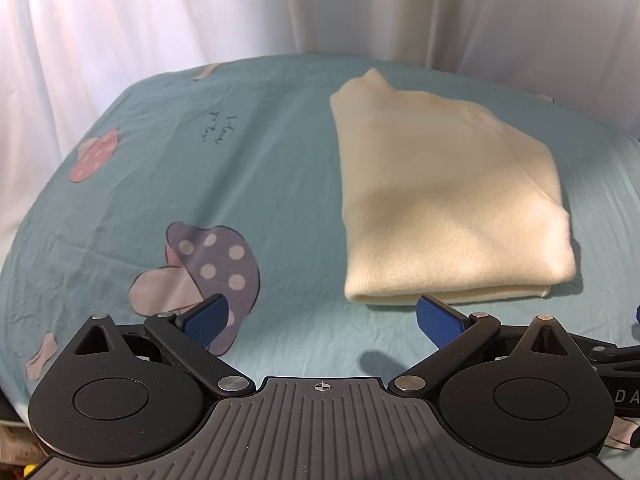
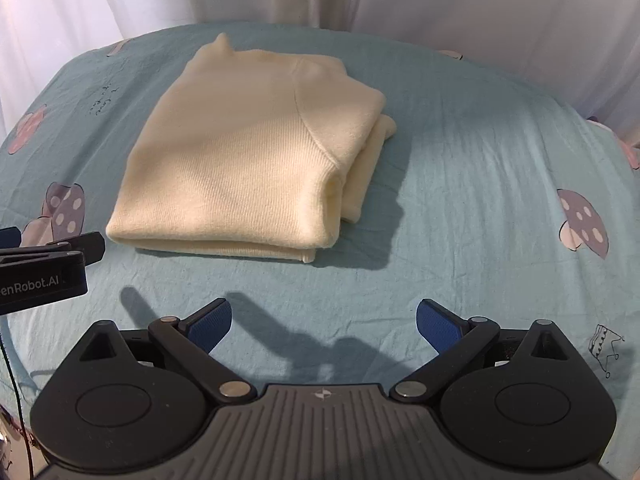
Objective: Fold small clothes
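A cream knit sweater (image 1: 448, 196) lies folded into a compact stack on the light blue sheet (image 1: 260, 152). It also shows in the right wrist view (image 2: 248, 168), with layered edges at its right side. My left gripper (image 1: 322, 318) is open and empty, just in front of the sweater's near left corner. My right gripper (image 2: 324, 326) is open and empty, a short way in front of the sweater's near edge. The left gripper's body (image 2: 44, 272) shows at the left edge of the right wrist view.
The blue sheet (image 2: 480, 184) has mushroom prints (image 1: 212, 256) and some handwriting. White curtains (image 1: 120, 20) hang behind the surface on all far sides. A black cable (image 2: 16, 392) runs down at the left of the right wrist view.
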The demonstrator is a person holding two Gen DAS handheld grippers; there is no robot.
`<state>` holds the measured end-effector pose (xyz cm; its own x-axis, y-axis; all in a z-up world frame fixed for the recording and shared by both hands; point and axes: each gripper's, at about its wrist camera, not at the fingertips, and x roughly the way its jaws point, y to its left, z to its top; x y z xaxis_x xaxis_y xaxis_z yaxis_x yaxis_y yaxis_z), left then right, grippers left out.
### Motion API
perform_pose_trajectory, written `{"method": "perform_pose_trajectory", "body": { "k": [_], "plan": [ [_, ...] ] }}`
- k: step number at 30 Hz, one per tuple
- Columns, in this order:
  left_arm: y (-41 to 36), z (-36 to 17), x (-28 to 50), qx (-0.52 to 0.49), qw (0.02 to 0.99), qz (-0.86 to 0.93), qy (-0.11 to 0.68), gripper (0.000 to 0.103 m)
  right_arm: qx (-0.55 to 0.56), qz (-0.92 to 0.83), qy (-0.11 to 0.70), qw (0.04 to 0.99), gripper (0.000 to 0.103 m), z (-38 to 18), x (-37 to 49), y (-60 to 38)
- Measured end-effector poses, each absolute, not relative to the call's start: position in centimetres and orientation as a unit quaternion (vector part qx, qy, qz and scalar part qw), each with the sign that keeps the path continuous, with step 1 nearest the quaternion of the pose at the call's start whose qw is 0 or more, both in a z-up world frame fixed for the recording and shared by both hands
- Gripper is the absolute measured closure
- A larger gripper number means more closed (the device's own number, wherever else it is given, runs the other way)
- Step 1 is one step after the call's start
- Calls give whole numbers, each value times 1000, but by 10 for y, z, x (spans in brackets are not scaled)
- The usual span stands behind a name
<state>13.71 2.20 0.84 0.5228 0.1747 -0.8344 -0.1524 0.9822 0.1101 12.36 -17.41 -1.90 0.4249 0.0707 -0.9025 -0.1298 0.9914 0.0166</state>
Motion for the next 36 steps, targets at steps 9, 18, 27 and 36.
{"method": "perform_pose_trajectory", "body": {
  "k": [9,18,27,36],
  "plan": [
    [19,3,145,22,868,91,488,0,-24,46,539,840,4,-22,128,-175],
    [18,2,146,27,867,86,489,0,-21,45,543,838,4,-24,128,-173],
    [23,1,145,25,866,84,493,0,-30,49,544,837,4,-25,127,-169],
    [23,0,145,27,866,82,492,0,-28,47,540,840,4,-23,125,-169]
  ]
}}
